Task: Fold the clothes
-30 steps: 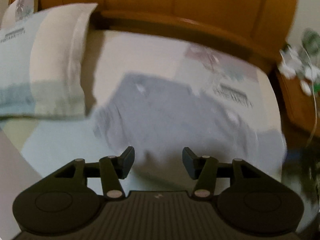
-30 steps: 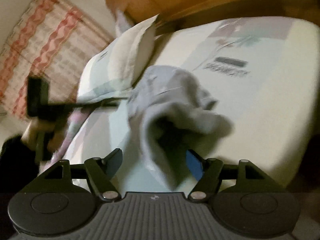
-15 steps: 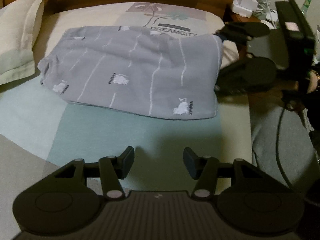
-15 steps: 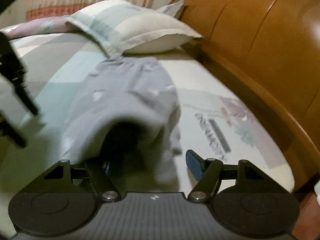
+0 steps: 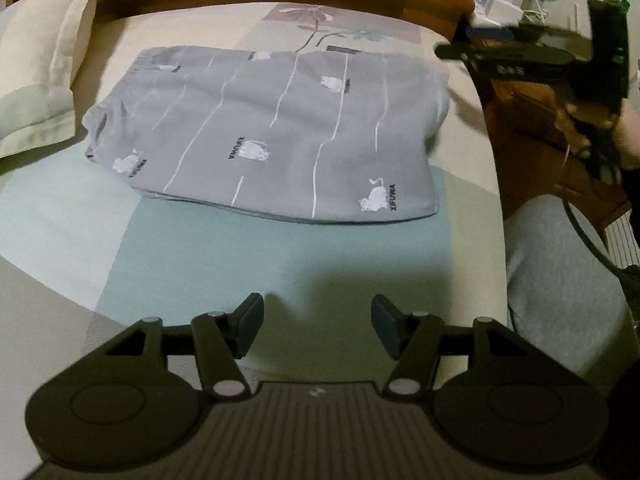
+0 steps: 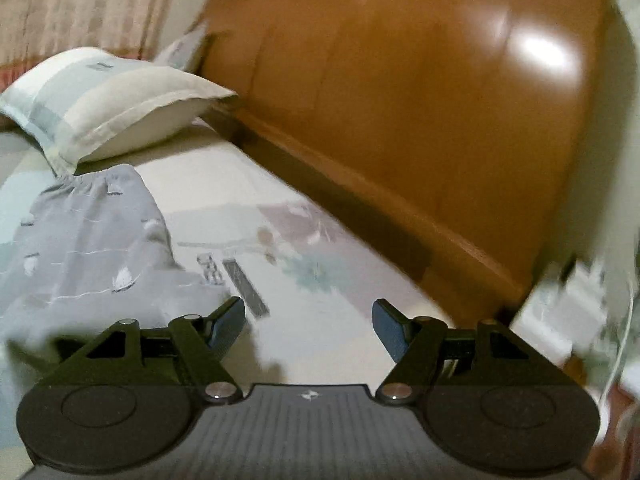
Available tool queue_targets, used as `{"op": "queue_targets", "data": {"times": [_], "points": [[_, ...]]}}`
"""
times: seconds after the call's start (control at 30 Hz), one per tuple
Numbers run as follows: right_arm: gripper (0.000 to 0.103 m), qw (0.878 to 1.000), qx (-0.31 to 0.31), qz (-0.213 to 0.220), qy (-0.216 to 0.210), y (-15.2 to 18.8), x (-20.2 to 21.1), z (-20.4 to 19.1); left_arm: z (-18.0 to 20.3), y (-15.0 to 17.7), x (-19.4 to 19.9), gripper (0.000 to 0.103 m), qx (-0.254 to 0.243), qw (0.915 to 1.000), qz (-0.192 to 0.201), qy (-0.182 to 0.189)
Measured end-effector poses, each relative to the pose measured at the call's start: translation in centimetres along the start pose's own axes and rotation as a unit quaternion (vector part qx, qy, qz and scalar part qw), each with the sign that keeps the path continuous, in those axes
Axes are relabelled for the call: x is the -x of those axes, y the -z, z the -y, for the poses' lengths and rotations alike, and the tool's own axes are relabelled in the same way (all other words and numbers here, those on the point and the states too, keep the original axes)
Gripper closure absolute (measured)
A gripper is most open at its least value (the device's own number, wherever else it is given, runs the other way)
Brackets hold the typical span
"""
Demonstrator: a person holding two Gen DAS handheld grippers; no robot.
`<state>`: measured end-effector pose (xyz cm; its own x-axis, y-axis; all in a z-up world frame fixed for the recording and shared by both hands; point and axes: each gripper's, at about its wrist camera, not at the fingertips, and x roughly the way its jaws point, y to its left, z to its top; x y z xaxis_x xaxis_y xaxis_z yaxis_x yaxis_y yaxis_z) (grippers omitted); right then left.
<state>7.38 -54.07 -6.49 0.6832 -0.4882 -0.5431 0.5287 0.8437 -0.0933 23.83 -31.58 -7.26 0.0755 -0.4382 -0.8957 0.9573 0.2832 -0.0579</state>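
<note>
Jaws of both the left gripper (image 5: 316, 322) and right gripper (image 6: 308, 322) gape empty. The grey garment (image 5: 276, 136) lies folded on the bed (image 5: 280, 252); soft, light, limp, best pinched at a corner or hem.

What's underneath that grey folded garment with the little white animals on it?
The grey garment lies on the bedsheet, across its cream, teal and floral patches. The sheet directly beneath is covered, and so are the garment's own lower layers.
</note>
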Motion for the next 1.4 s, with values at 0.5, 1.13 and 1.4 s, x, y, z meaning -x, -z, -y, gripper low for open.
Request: {"op": "queue_targets", "data": {"times": [0.5,1.13,1.4], "points": [[0.027,0.948,-0.161,-0.087,-0.260,3.5,-2.5,-4.4,0.4,1.1,1.3,0.042,0.018,0.9998,0.003,0.005],[0.024,0.898,-0.224,-0.118,-0.359,4.4,3.0,-5.2,-1.6,3.7,4.8,0.041,0.047,0.9982,0.020,-0.031],[0.026,0.880,-0.401,-0.096,-0.237,5.2,-2.3,1.1,0.3,0.3,2.7,0.041,0.021,0.9991,0.035,-0.008]]}}
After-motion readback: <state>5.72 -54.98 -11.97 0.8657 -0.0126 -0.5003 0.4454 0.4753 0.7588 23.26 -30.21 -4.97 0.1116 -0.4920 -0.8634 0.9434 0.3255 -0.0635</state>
